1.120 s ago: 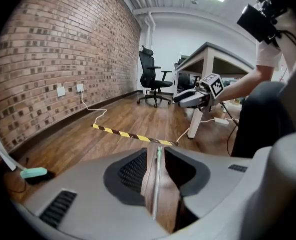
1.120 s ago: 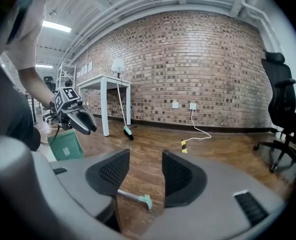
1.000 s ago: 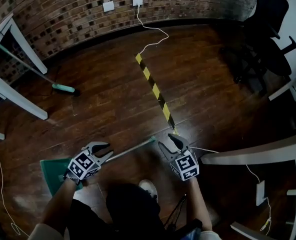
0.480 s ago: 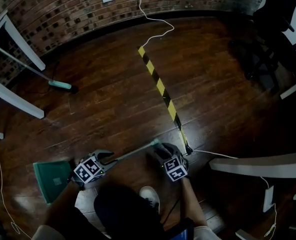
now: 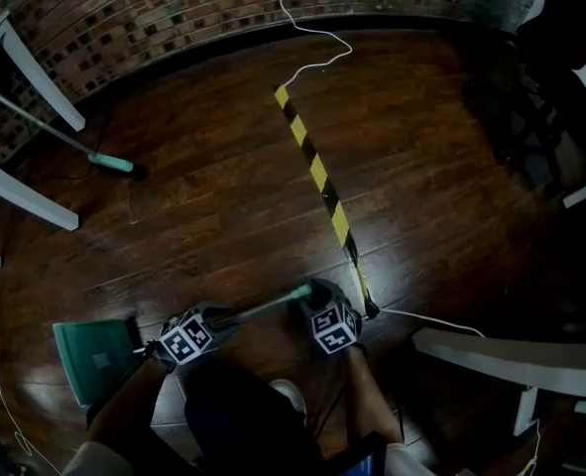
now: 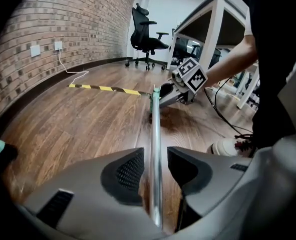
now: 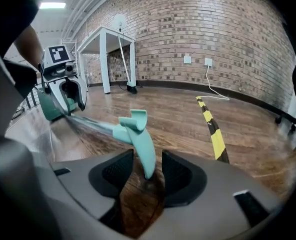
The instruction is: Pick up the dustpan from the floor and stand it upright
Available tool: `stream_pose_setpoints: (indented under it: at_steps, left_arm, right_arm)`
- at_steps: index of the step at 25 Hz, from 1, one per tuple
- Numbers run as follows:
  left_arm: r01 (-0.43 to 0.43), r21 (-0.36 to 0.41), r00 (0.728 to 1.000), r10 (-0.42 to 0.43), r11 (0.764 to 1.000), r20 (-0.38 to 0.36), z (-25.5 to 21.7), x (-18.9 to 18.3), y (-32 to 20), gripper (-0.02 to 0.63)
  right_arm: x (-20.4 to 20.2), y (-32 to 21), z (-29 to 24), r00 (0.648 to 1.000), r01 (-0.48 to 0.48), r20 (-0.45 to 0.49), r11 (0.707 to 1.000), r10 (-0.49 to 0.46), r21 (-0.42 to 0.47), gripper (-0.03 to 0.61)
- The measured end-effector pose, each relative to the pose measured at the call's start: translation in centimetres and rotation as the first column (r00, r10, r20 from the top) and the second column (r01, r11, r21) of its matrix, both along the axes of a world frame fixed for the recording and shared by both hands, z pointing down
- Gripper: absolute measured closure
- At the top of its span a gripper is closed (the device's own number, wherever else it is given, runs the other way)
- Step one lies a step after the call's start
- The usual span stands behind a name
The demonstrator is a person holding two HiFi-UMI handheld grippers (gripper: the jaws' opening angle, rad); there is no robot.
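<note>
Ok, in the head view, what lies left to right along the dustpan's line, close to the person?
Green dustpan pan → left gripper, jaws just opened wider, astride the metal handle → that handle's bare stretch → right gripper, jaws just closing, teal handle end between them, not yet pressed → white table frame.

No readable text, labels or numbers anywhere.

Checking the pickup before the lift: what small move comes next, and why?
Probably close both grippers. On the left gripper the jaws, just opening, straddle the pole without touching; on the right gripper, just closing, they flank the teal grip with gaps. The dustpan lies flat.
</note>
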State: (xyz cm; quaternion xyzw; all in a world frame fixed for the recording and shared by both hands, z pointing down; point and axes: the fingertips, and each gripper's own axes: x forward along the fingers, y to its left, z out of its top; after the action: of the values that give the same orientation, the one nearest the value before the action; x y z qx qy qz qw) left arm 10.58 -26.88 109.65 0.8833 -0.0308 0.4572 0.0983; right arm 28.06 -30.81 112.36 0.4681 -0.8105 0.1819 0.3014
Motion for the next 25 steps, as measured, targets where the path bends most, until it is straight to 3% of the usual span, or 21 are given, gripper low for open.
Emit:
stream_pose_setpoints:
  at_steps: [2, 4, 6, 9, 18, 25]
  left_arm:
    - [-0.020, 0.014, 0.999, 0.019, 1.000, 0.039, 0.8, 0.3, 0.2, 0.449]
    - [-0.027, 0.016, 0.997, 0.026, 1.000, 0.075, 1.7, 0.5, 0.2, 0.446]
    - [-0.013, 0.018, 0.995, 0.011, 1.000, 0.104, 2.6, 0.3, 0.2, 0.448]
    - [-0.019, 0.022, 0.995, 0.017, 1.000, 0.094, 2.7, 0.1, 0.7, 0.505]
    - [0.023, 0.095, 0.995, -0.014, 0.995, -0.100, -2.8, -0.9, -2.0, 0.503]
    - [0.092, 0.200, 0.963, -0.036, 0.975, -0.267, -11.4, -1.4, -4.9, 0.505]
  right_arm:
    - [0.2, -0.5, -0.2, 0.999, -0.024, 0.030, 1.000, 0.024, 0.003, 0.420]
    - [0.6, -0.9, -0.3, 0.997, -0.050, 0.051, 0.999, 0.049, 0.002, 0.480]
    - [0.5, -0.9, -0.3, 0.998, -0.043, 0.041, 0.999, 0.043, -0.006, 0.491]
    - [0.3, -0.5, -0.4, 1.000, -0.001, -0.001, 1.000, 0.001, -0.013, 0.494]
    - [-0.9, -3.7, -8.4, 0.998, 0.028, -0.060, 0.990, -0.020, 0.137, 0.489]
    - [-2.4, -6.8, -20.8, 0.997, 0.007, -0.078, 0.938, 0.022, 0.346, 0.485]
